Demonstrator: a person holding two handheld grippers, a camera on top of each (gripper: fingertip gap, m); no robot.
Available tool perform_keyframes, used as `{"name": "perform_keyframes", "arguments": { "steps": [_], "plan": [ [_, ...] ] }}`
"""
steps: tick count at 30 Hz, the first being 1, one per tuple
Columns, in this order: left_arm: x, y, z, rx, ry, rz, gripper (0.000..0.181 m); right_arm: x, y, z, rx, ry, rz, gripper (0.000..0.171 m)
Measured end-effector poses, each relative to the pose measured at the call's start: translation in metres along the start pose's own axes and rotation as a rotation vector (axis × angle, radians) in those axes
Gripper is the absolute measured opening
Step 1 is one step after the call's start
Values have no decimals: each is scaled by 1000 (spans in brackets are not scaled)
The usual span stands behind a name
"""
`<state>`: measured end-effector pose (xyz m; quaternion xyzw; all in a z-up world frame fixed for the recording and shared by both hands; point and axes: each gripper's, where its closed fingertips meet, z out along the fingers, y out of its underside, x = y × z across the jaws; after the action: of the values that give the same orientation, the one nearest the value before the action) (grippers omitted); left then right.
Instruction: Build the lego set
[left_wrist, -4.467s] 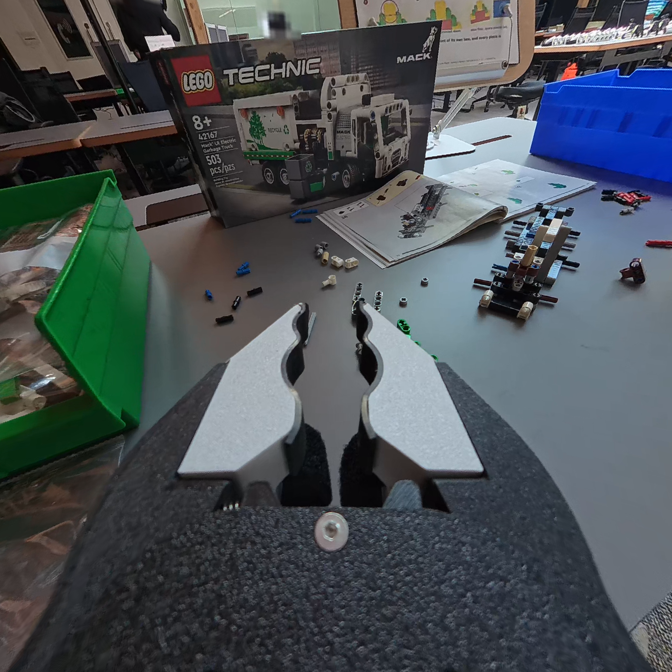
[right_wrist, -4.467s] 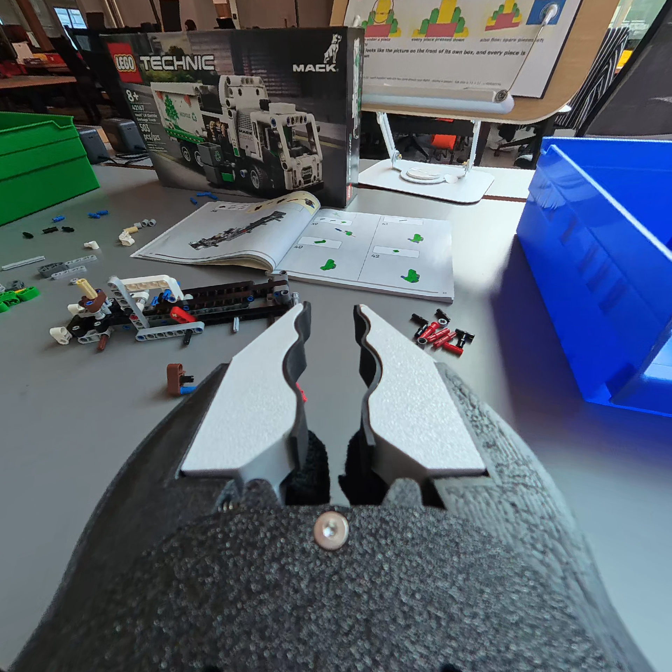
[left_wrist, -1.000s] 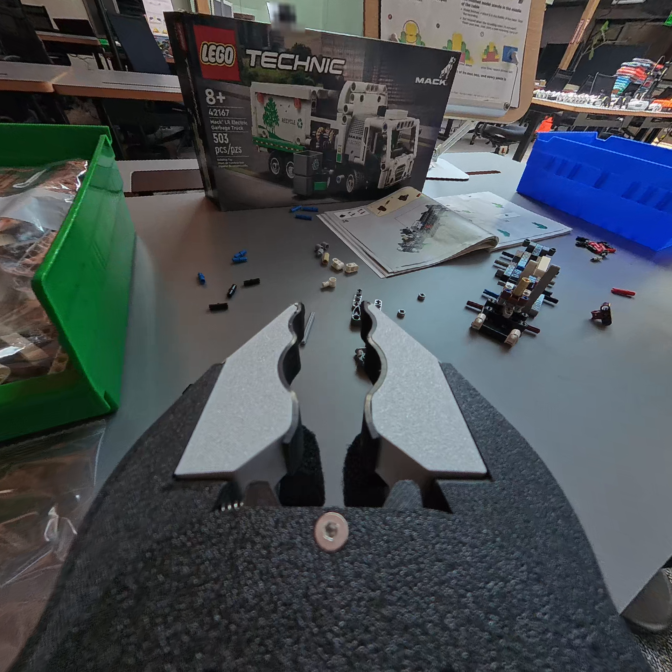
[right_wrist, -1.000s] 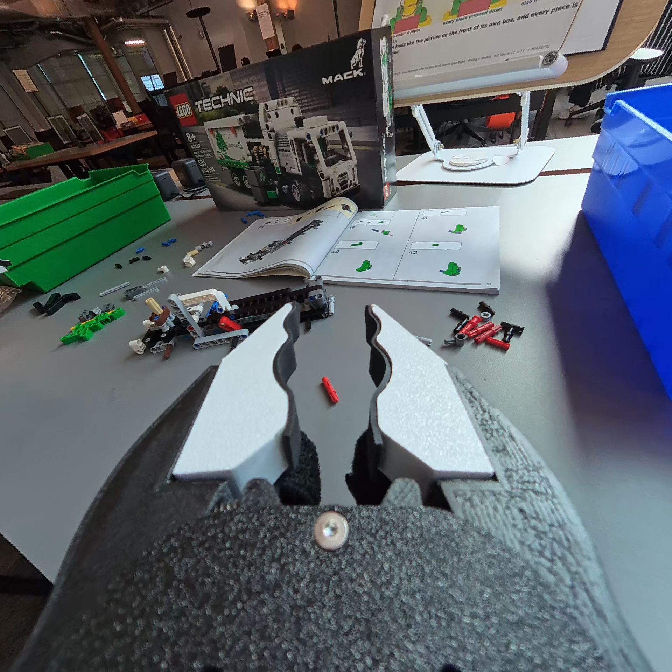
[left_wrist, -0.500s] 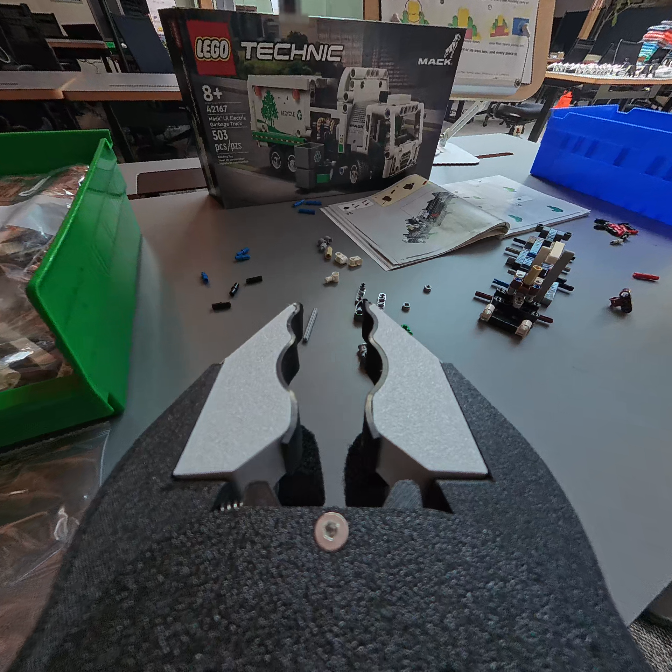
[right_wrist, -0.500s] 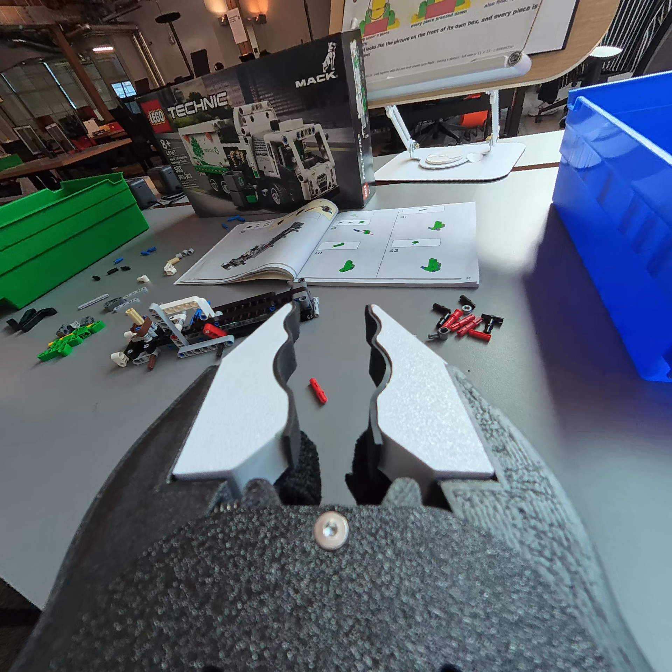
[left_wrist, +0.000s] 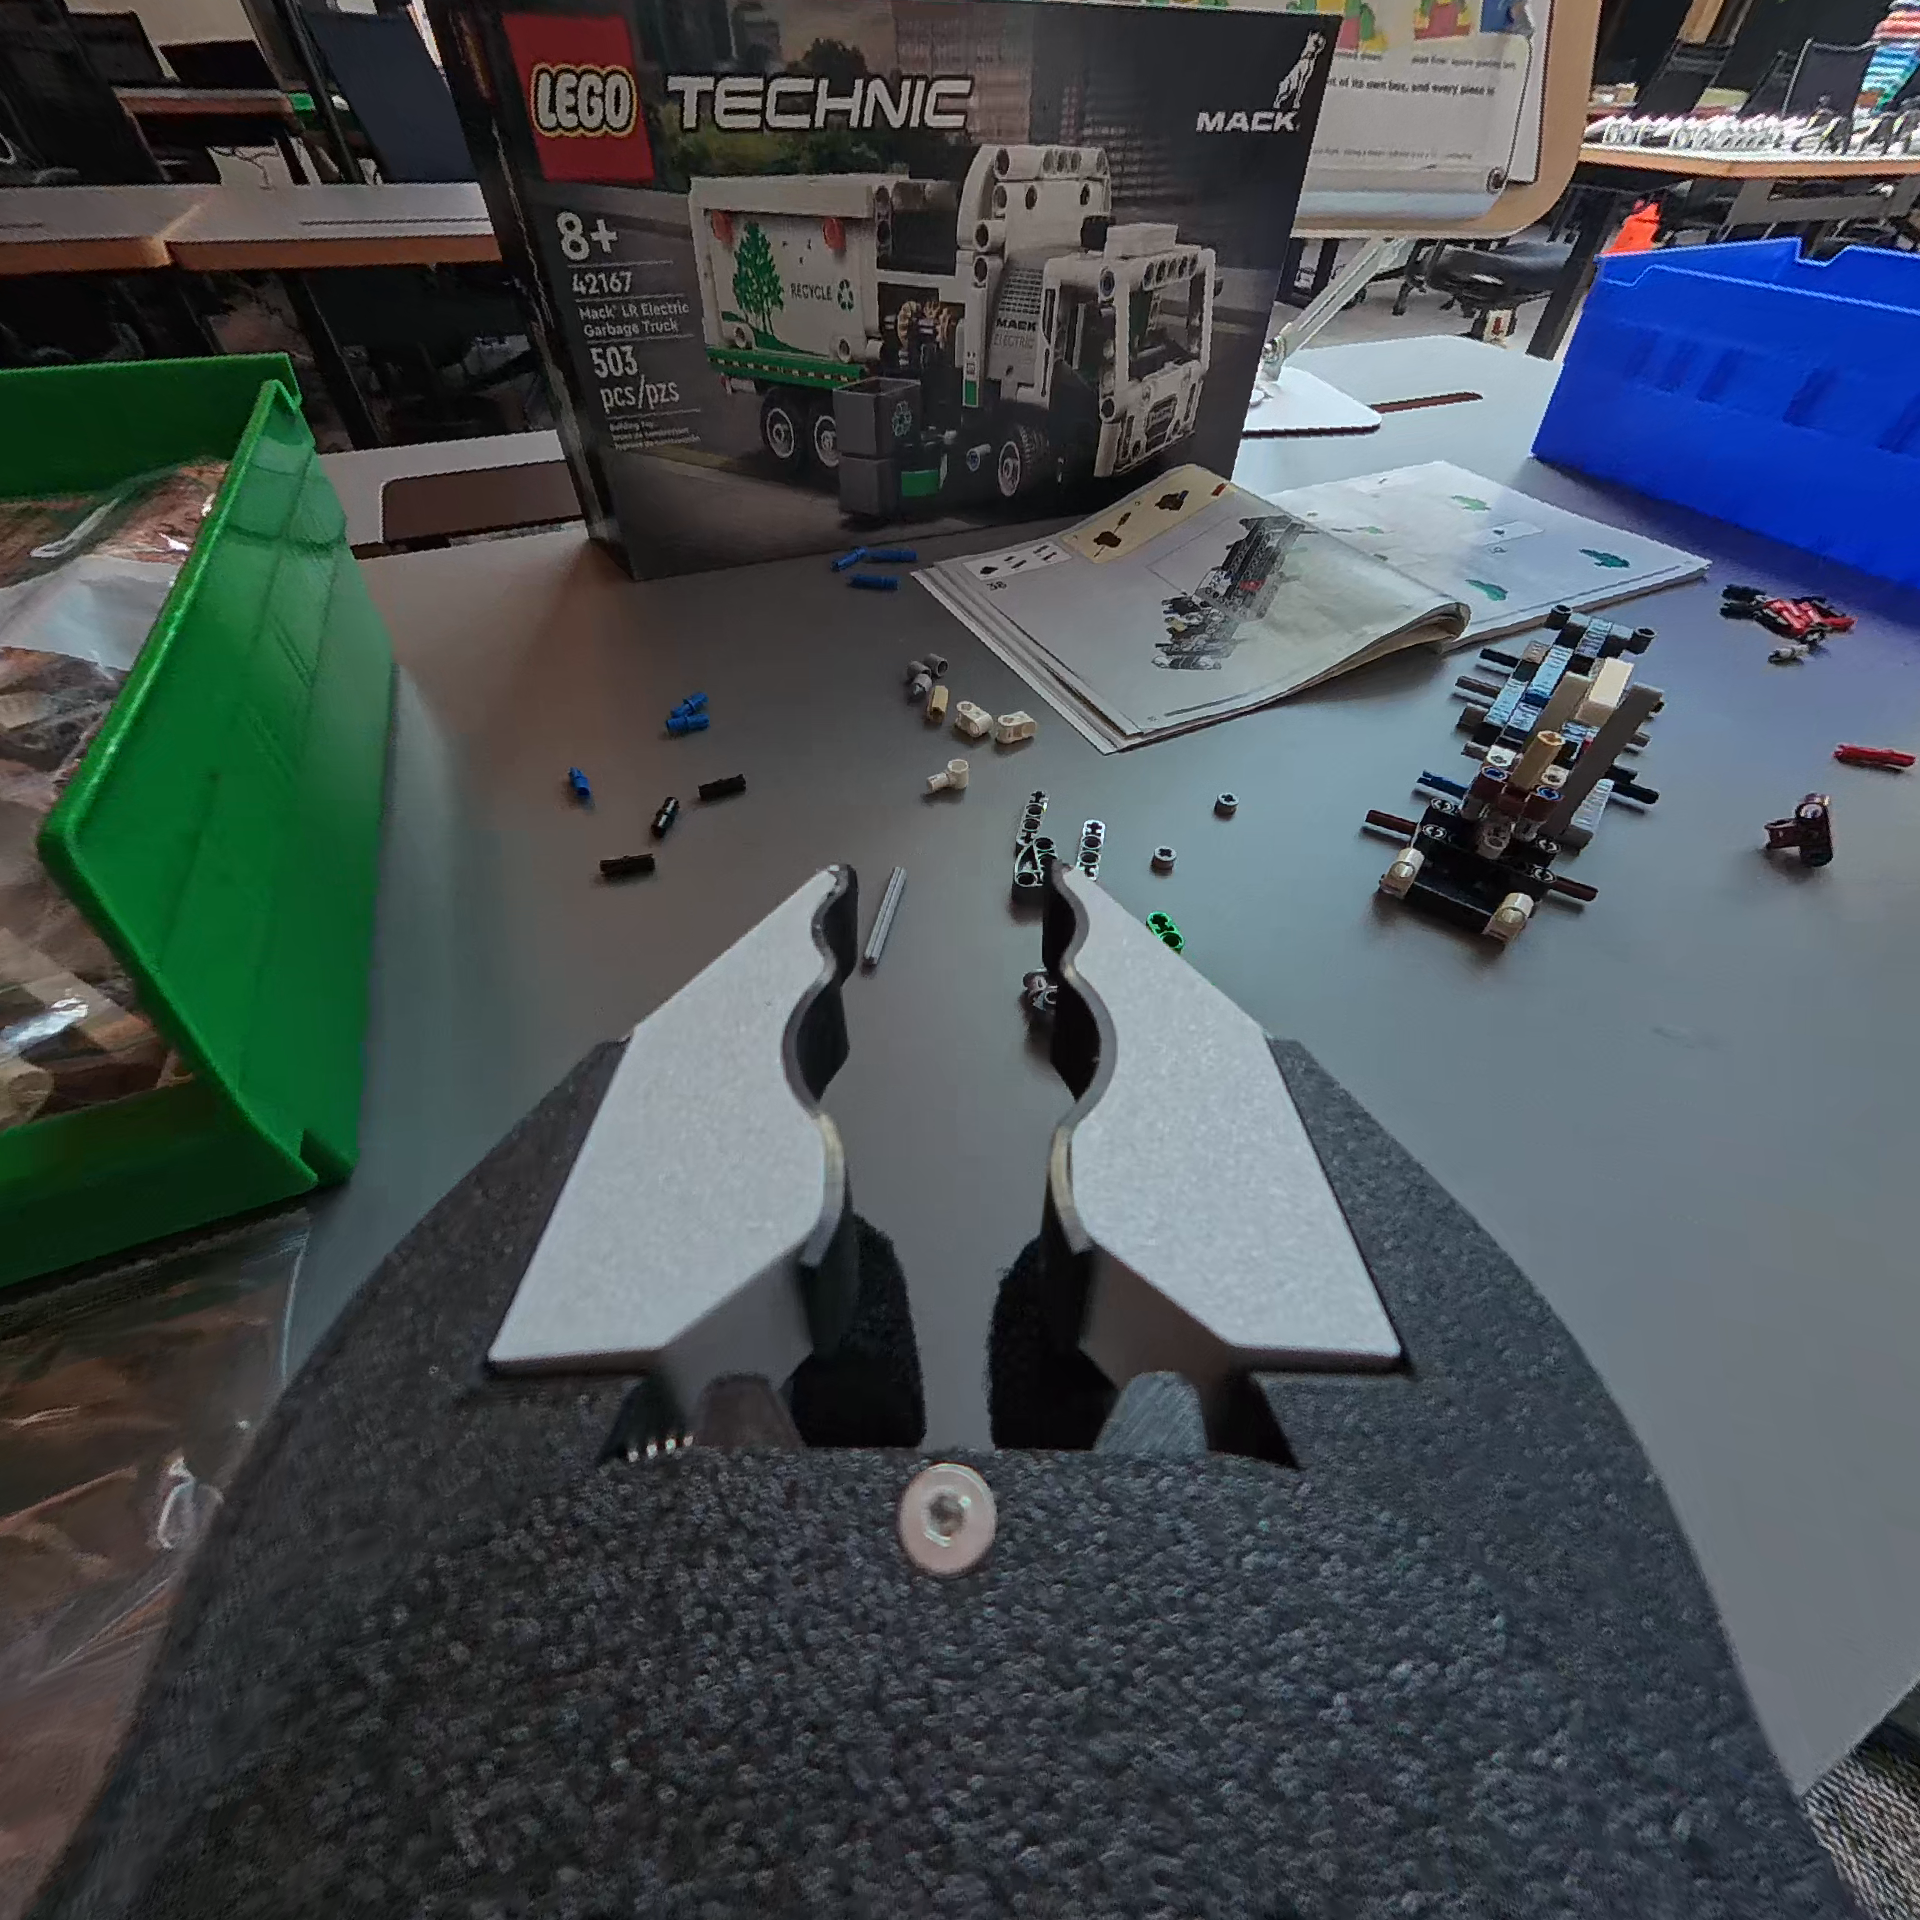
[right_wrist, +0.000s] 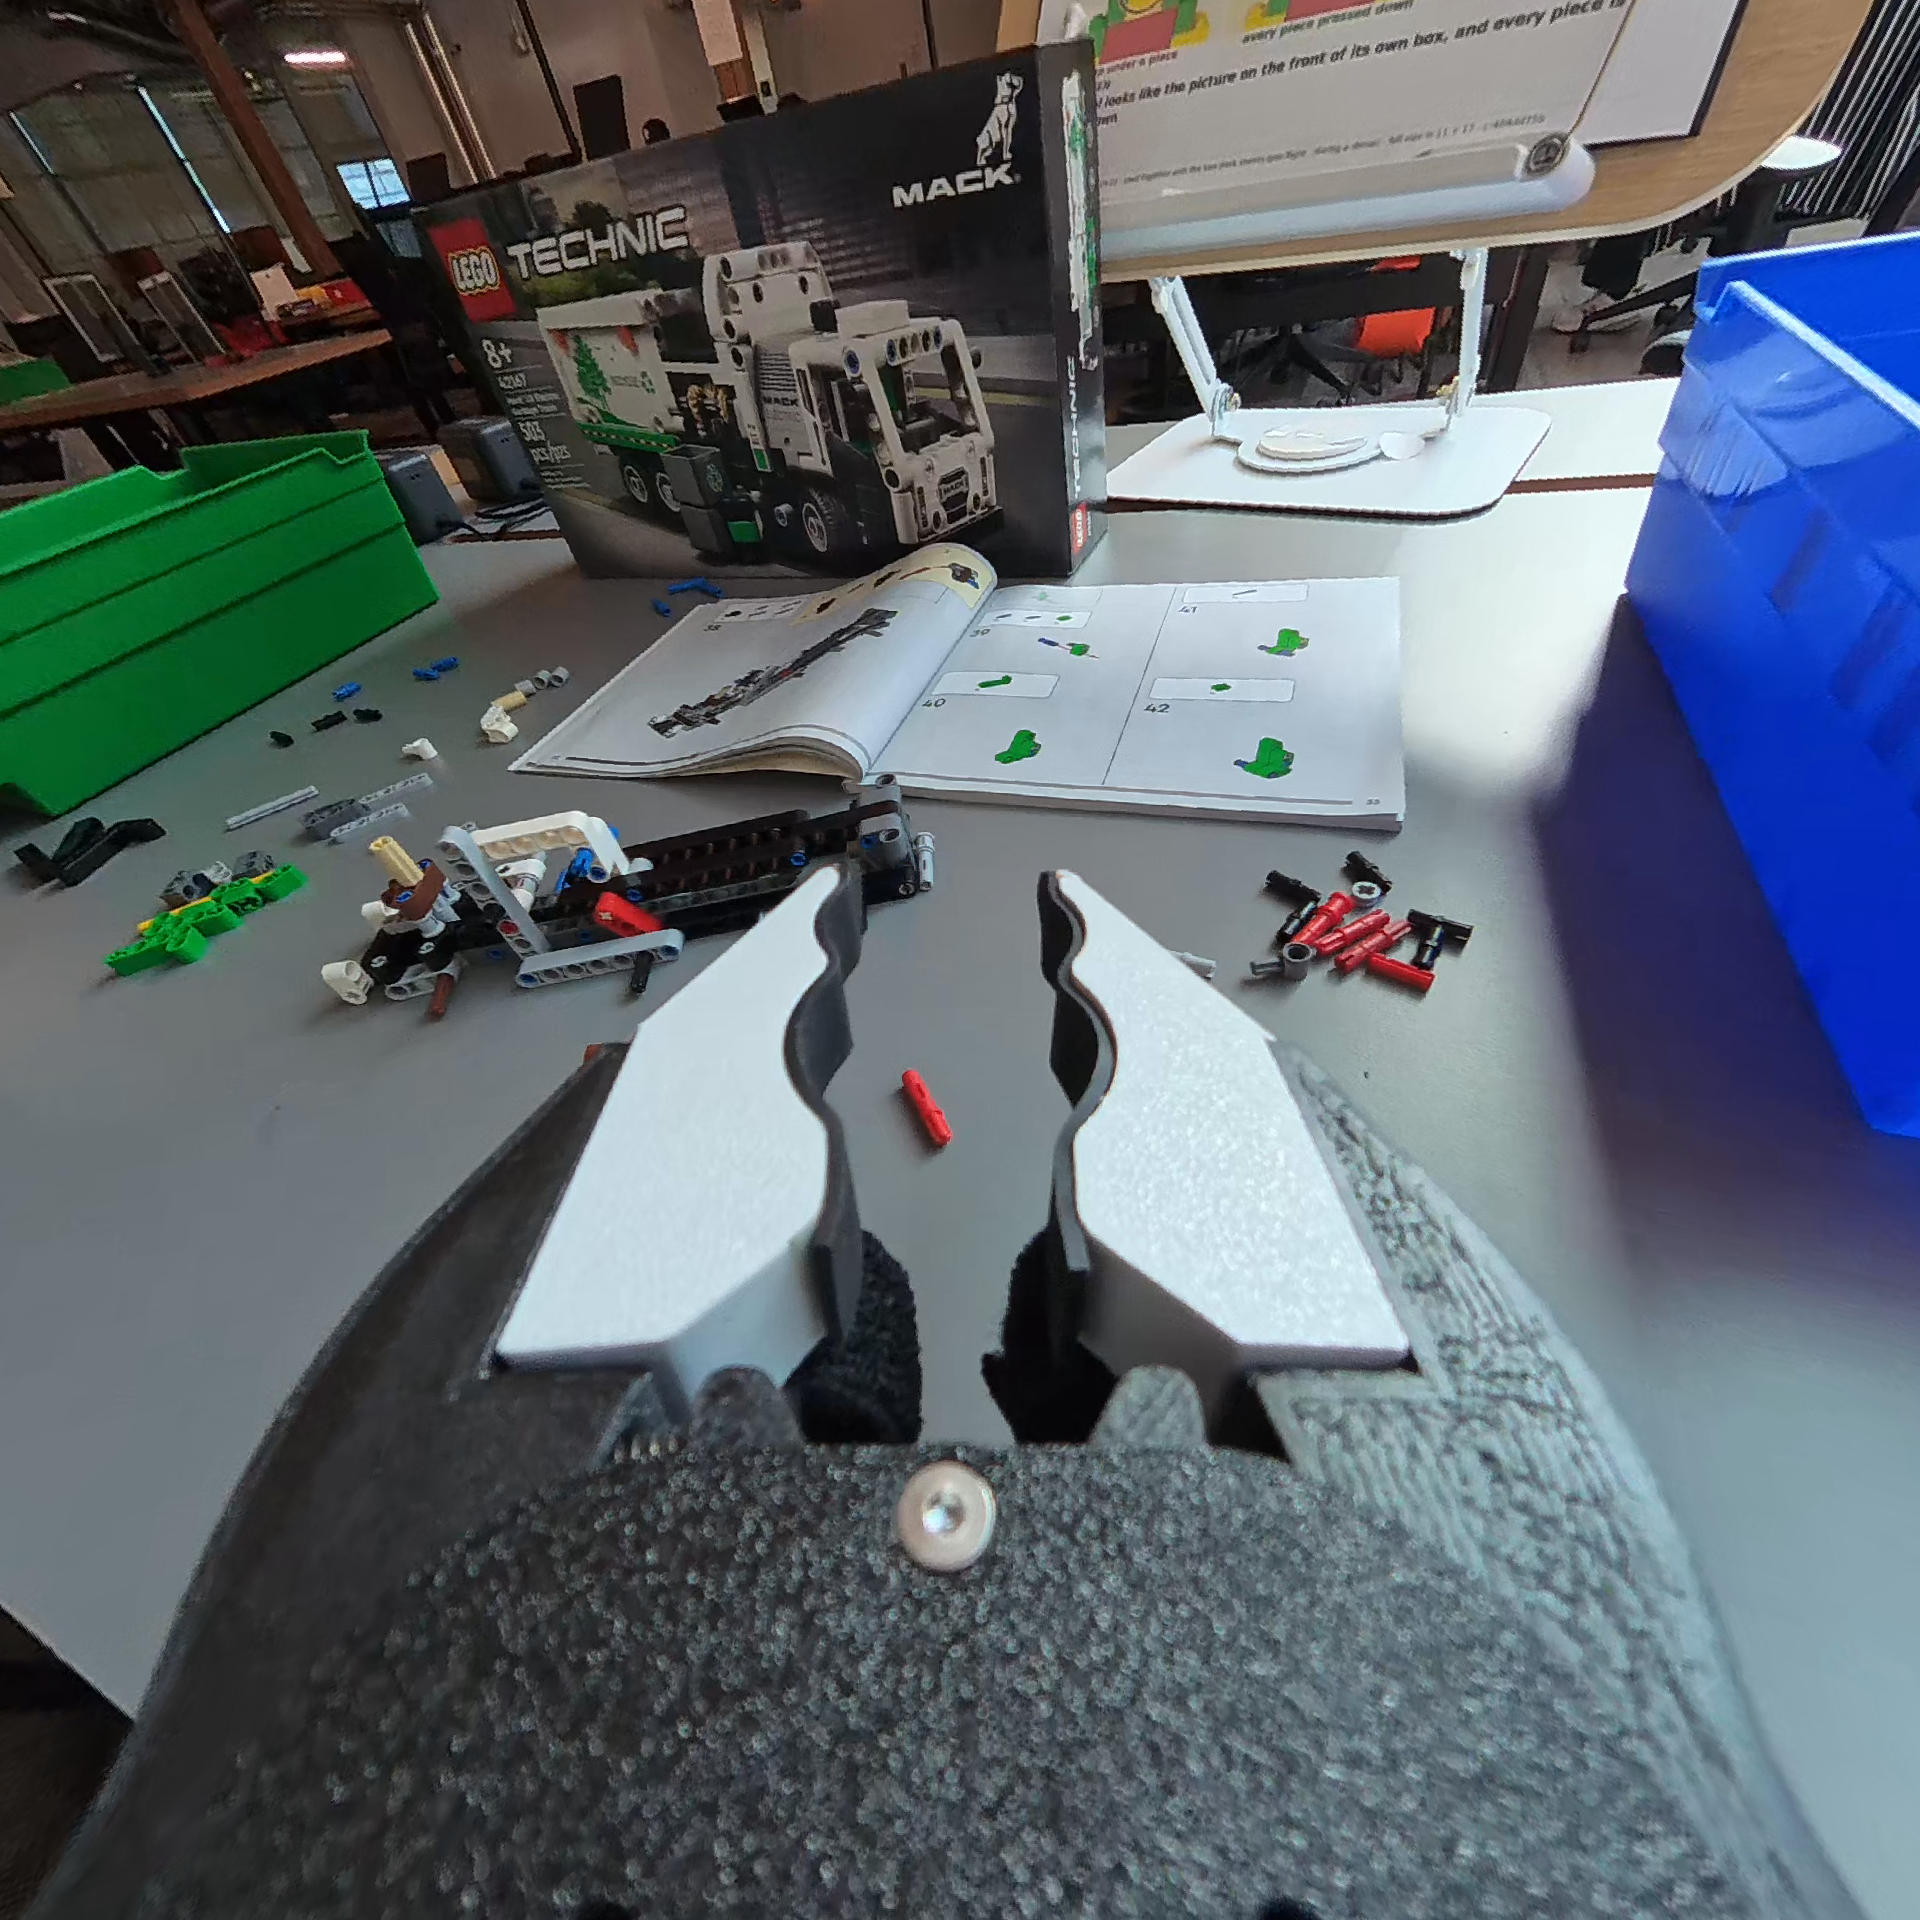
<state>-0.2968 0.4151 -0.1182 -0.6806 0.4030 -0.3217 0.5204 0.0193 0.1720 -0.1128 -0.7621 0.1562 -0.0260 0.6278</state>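
Note:
A partly built black truck chassis lies on the grey table, also in the left wrist view at right. My right gripper is open and empty above a single red pin lying between its fingers. A cluster of red and black pins lies to its right. My left gripper is open and empty above the table, with a grey axle and small black beams just ahead of its tips. The open instruction booklet lies behind the chassis.
The set's box stands at the back. A green bin with bagged parts is at left, a blue bin at right. Green pieces, blue and black pins and tan connectors lie scattered. A white stand is behind. Spacing between my two grippers at the tips: around 40 centimeters.
Both grippers have drifted slightly, staying open. In the right wrist view the red pin stays between the fingers and the scene has shifted a little to the right.

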Motion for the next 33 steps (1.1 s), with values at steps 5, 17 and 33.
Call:
{"name": "perform_keyframes", "arguments": {
  "steps": [5, 17, 33],
  "plan": [
    [8, -3, -3, 24, 35, 39, 30, -5, 1, 1, -8, 9, -56, 32],
    [22, -7, -12, 73, 88, 85, 25, -2, -1, -4, 13, -50, 79, 32],
    [21, -1, -9, 9, 190, -58, 34, -9, 30, -17, -124, 176, 14, 29]
  ]
}}
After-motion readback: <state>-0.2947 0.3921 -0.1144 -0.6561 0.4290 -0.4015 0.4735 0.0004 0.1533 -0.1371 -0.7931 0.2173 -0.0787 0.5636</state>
